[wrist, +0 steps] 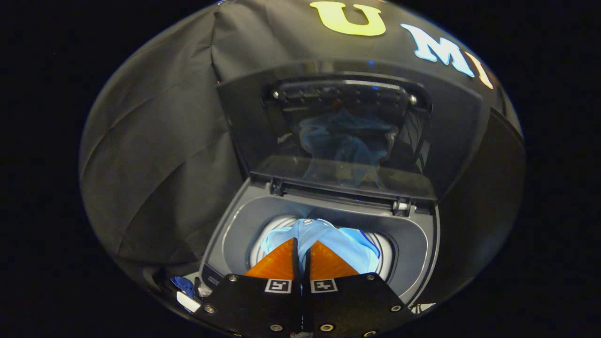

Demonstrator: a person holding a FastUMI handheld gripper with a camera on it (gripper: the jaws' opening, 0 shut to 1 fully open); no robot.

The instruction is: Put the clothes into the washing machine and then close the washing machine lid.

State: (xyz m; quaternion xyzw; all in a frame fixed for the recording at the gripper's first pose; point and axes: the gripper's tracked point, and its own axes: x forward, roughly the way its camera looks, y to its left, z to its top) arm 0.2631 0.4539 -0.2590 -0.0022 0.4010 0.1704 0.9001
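The gripper (302, 244) is low in the middle of the frame, right over the mouth of the washer (422, 244). Its two fingers (277, 265) are almost pressed together, and a thin fold of the light blue shirt (338, 246) is pinched between them. The rest of the shirt spreads out just past the fingertips, down inside the white drum (385, 256), a bit to the right of the fingers. The washer's grey rim curves around the drum. The lid (253, 126) is open and stands up behind the drum, in the upper middle of the frame. It is dark and shiny, and a soft blue picture of the shirt shows in it. A small blue thing (182, 283) lies at the lower left, beside the washer. I cannot tell what it is.
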